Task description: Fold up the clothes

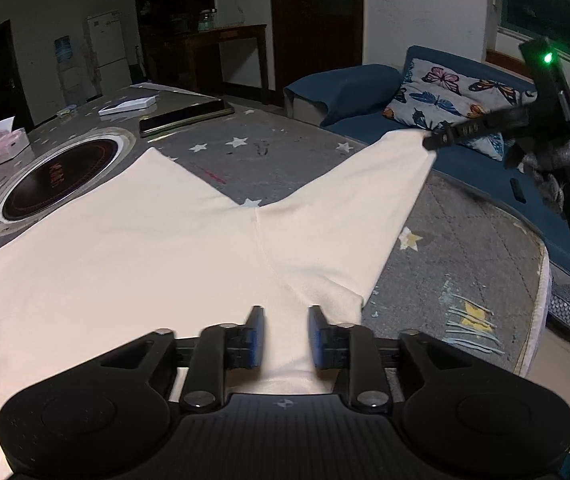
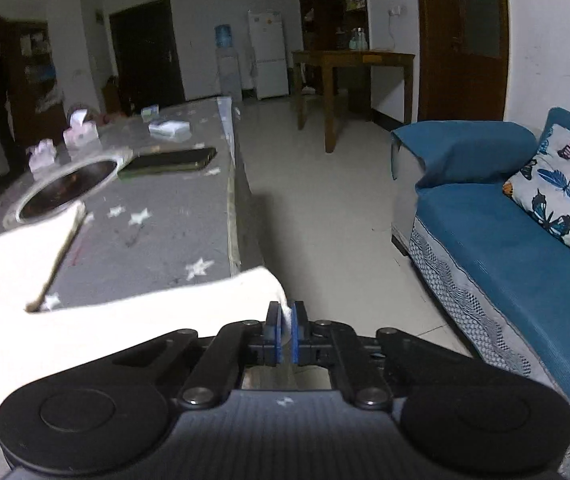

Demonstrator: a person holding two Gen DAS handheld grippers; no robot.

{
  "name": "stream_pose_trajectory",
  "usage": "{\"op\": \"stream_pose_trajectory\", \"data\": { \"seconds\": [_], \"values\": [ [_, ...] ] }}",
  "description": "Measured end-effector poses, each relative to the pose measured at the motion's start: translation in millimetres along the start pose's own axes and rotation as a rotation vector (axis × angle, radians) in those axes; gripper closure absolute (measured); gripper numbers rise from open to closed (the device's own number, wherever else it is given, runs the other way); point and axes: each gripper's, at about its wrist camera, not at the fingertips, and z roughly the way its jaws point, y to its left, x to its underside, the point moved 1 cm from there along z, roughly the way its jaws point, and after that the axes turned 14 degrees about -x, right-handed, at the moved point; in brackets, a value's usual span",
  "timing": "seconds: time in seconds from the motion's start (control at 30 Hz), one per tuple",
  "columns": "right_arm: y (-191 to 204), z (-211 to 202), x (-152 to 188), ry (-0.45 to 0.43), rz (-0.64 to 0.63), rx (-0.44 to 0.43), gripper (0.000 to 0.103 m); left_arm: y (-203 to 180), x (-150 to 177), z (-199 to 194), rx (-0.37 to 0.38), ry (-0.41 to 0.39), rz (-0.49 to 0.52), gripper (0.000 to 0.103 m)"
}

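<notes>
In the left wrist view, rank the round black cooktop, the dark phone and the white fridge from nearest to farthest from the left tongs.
From the left tongs:
1. Round black cooktop, set in the table, up and left.
2. Dark phone, flat on the table beyond the cooktop.
3. White fridge, against the far wall.

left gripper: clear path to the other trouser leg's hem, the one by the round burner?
Probably yes. The left gripper stands open over the waist of the cream trousers, and flat fabric alone lies between it and that hem. The right gripper, clamped on the other leg's end, is off to the side.
</notes>
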Motion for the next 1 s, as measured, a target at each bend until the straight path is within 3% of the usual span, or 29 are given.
{"op": "stream_pose_trajectory", "data": {
  "seconds": [0.17,0.3,0.37,0.43,0.5,0.57,0.63,0.73,0.9,1.0],
  "values": [
    [10.8,1.9,-2.1,0.017,-0.032,-0.003,0.087,22.4,0.0,-11.2,-0.033,-0.024,-0.048,0.07],
    [33.9,-6.7,-12.9,-0.011,-0.089,-0.049,0.074,60.6,4.4,-23.2,-0.136,-0.035,-0.116,0.07],
    [49.9,-7.8,-17.8,-0.015,-0.111,-0.104,0.06,84.3,9.6,-25.8,-0.2,-0.022,-0.154,0.07],
    [67.9,-2.2,-20.3,0.003,-0.122,-0.179,0.058,110.6,18.4,-24.5,-0.274,0.006,-0.204,0.07],
    [86.4,5.5,-21.2,0.029,-0.131,-0.253,0.049,138.2,28.5,-22.0,-0.346,0.039,-0.264,0.07],
    [105.3,14.4,-17.6,0.063,-0.156,-0.305,0.048,165.1,39.9,-19.0,-0.383,0.075,-0.336,0.07],
    [122.0,22.1,-12.9,0.094,-0.186,-0.336,0.046,188.9,51.8,-16.1,-0.388,0.103,-0.409,0.07],
    [145.0,36.4,-3.2,0.145,-0.229,-0.369,0.045,214.0,67.4,-14.1,-0.33,0.117,-0.519,0.065],
    [163.4,52.7,10.4,0.199,-0.271,-0.37,0.041,225.1,77.3,-19.1,-0.346,0.07,-0.532,0.065],
    [168.4,55.8,13.9,0.203,-0.289,-0.361,0.034,236.6,88.4,-25.5,-0.301,0.042,-0.602,0.065]
  ]
}}
